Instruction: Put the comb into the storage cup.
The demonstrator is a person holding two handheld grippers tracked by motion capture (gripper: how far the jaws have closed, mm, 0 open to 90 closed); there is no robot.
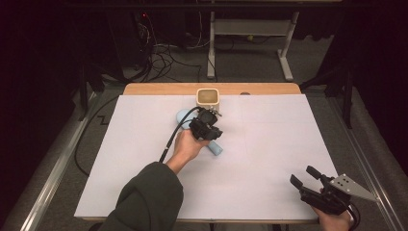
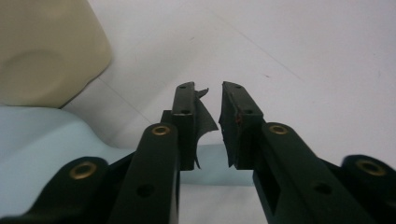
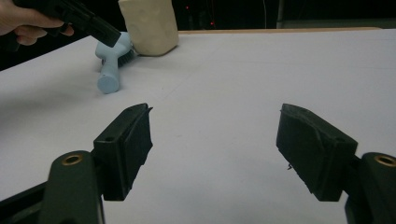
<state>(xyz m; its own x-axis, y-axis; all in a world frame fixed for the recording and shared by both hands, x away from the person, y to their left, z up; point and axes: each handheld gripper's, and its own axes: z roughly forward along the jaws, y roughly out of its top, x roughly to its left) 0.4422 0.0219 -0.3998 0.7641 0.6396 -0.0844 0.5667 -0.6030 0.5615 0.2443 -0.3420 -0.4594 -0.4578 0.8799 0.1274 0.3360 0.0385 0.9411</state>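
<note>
Left gripper (image 1: 210, 126) sits over the pale blue brush (image 1: 215, 148): its jaws are drawn near each other with a narrow gap, nothing pinched between the pads, the brush's handle passing just beneath and behind them and the cream cup (image 1: 208, 97) just beyond, off to the left of the tips. Right gripper (image 1: 305, 177) rests at the near right of the white table (image 1: 279, 144), jaws spread wide on bare surface, the brush and cup well apart from them, far ahead to their left.
</note>
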